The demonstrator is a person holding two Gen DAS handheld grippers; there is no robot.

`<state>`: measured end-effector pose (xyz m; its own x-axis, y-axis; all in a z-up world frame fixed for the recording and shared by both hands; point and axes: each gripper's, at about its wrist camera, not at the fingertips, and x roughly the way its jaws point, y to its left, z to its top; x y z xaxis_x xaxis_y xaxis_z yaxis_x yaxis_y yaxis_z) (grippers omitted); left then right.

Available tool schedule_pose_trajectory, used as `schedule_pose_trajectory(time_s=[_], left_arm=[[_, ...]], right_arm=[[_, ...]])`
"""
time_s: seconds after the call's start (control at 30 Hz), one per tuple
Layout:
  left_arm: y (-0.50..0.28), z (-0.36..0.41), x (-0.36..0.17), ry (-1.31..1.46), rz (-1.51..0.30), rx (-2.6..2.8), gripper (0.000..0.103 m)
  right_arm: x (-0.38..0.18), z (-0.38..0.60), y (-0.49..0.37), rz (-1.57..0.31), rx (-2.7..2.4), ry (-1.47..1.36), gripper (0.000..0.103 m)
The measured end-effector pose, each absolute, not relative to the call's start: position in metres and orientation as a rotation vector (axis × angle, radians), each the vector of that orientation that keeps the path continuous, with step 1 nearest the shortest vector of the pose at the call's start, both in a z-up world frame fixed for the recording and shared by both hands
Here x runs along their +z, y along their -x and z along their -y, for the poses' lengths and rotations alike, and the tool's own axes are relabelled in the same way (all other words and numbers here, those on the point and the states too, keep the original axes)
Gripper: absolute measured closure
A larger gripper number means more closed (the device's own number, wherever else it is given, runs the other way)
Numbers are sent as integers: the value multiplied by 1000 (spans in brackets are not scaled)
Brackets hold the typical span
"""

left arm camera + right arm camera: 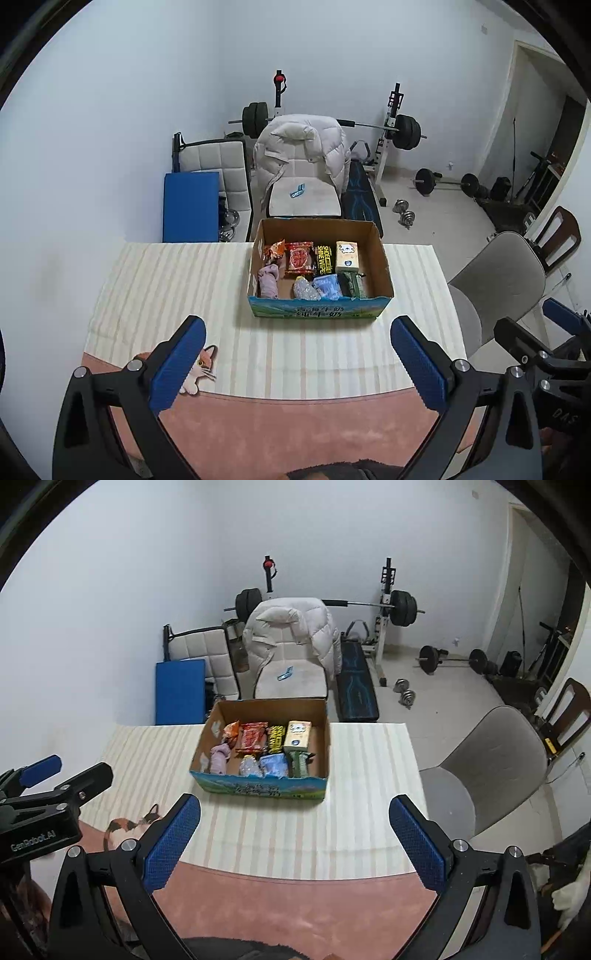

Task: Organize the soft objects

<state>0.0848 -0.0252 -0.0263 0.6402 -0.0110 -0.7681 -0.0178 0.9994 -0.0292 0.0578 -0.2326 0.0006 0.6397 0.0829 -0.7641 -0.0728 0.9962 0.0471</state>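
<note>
hovering over the table, both tools empty

left gripper (297,363) hangs above the near part of the table, fingers spread wide, nothing between the blue pads (177,365). right gripper (295,840) hangs just to its right, fingers likewise spread wide and empty.

cardboard box (384,266) sits at the far middle of the striped cloth (166,288). inside it: pink soft cloth (269,282) at near left, red snack packet (300,257) behind it, clear crumpled bag (306,288), blue packet (328,286), cream carton (347,254) at far right.

cat-shaped soft toy (201,365) lies flat at the near left edge of the cloth, well apart from the box, partly hidden by the left finger.
</note>
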Motion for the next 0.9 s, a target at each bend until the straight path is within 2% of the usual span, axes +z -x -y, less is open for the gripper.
schedule_pose_trajectory(time_s=[0.9], left_arm=[[-104, 26, -18, 4, -817, 60, 0]], right_arm=[[9, 237, -106, -809, 40, 11, 0]])
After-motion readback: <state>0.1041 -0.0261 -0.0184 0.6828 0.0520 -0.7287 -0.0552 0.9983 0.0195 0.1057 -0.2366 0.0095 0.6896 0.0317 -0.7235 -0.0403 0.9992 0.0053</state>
